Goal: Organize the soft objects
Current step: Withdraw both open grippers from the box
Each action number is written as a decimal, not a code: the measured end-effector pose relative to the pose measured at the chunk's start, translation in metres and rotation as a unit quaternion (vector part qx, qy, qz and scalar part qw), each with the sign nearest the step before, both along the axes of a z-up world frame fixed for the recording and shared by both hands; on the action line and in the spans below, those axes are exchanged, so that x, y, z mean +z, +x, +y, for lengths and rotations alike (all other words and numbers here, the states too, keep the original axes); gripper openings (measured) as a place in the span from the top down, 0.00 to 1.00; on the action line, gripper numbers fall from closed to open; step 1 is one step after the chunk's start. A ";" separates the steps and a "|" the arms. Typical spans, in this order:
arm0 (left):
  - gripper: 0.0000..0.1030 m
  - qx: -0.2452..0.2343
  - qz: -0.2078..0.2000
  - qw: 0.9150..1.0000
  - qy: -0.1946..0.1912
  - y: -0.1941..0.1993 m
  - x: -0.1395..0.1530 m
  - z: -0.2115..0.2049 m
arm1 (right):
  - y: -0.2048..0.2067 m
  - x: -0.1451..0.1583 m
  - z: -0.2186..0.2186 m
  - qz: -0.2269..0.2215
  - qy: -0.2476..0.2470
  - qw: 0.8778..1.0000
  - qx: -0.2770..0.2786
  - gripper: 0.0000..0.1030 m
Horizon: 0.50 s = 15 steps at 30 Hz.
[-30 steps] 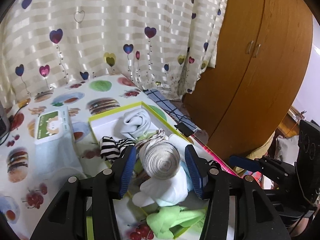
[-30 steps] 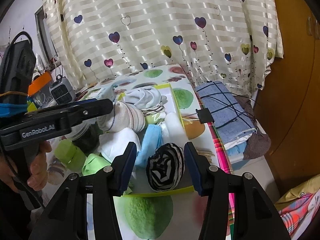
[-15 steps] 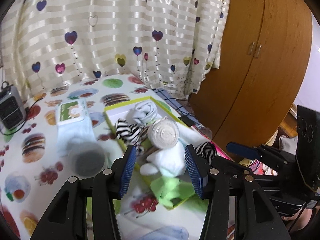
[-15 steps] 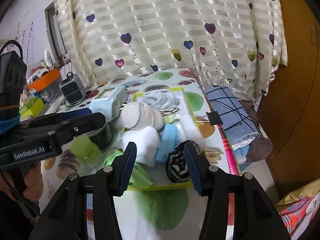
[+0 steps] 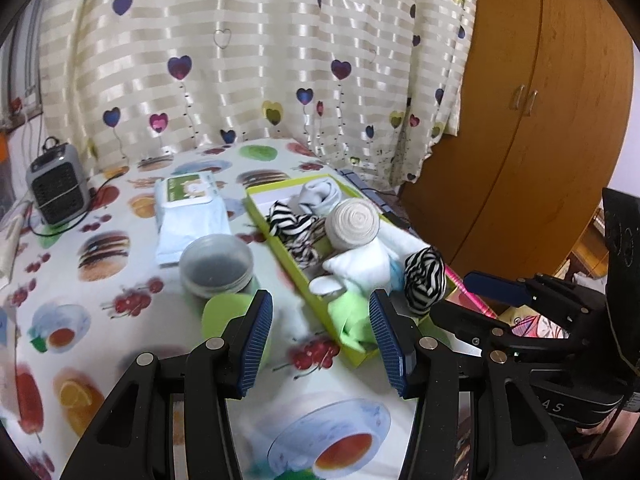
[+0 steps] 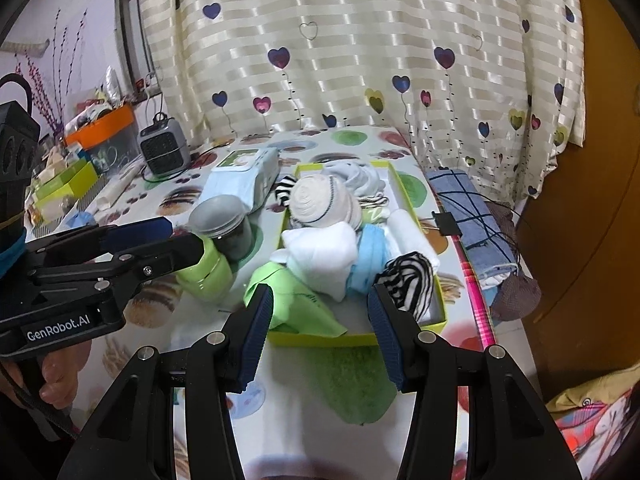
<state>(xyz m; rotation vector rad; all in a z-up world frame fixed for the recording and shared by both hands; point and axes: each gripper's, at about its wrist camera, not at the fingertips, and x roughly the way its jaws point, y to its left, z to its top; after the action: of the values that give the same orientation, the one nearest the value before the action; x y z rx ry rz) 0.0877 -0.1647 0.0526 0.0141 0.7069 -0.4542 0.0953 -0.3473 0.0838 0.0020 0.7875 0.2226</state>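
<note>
Reading near to far, both views:
Right tool (image 6: pixel 320 322): fingers apart, nothing between them; hovers just short of the box's near wall.
Left tool (image 5: pixel 320 330): fingers apart, empty; sits over the surface (image 5: pixel 120 280) at the box's near left corner.
Key relation: the green cloth (image 6: pixel 294 300) lies dead ahead of the right tool, draped over the near rim of the yellow-green box (image 6: pixel 438 314). Box's long axis runs away from the right tool, toward the curtain.
Nearer tool: judged about equal; the right one lines up more squarely.
Striped sock roll (image 6: pixel 410 282): black and white, near right corner, inside the box.
White bundle (image 6: pixel 320 254): mid-box, soft and lumpy, touching a blue piece on its right.
Cream roll (image 6: pixel 320 202): wound tight, perched on the pile behind.
Far end: pale grey socks (image 6: pixel 356 176), loosely balled.
Status (judgement): box well filled; the overhanging green cloth seems untidied.
</note>
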 end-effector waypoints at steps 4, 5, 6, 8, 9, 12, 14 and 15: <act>0.52 0.011 0.002 1.000 0.004 -0.007 -0.002 0.007 | -0.004 -0.001 0.008 0.001 -0.004 1.000 0.006 0.51; 0.52 0.013 0.003 1.000 0.004 -0.008 -0.003 0.008 | -0.006 -0.001 0.010 0.001 -0.004 1.000 0.008 0.51; 0.52 0.017 0.004 1.000 0.005 -0.010 -0.003 0.010 | -0.006 -0.001 0.011 0.002 -0.005 1.000 0.009 0.51; 0.52 0.021 0.004 1.000 0.004 -0.012 -0.004 0.013 | -0.008 -0.002 0.015 0.002 -0.008 1.000 0.013 0.51; 0.52 0.023 0.004 1.000 0.003 -0.013 -0.004 0.014 | -0.009 -0.002 0.016 0.002 -0.009 1.000 0.014 0.51; 0.52 0.027 0.006 1.000 0.003 -0.015 -0.004 0.016 | -0.011 -0.001 0.018 0.001 -0.010 1.000 0.016 0.51; 0.52 0.029 0.006 1.000 0.005 -0.015 -0.005 0.017 | -0.012 -0.001 0.018 0.000 -0.011 1.000 0.016 0.51; 0.52 0.030 0.007 1.000 0.005 -0.016 -0.005 0.017 | -0.012 0.000 0.019 0.000 -0.011 1.000 0.016 0.51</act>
<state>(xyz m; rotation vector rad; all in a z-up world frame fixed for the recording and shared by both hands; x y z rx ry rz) 0.0719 -0.1475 0.0475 -0.0014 0.7212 -0.3943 0.0830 -0.3286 0.0834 -0.0313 0.7894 0.2439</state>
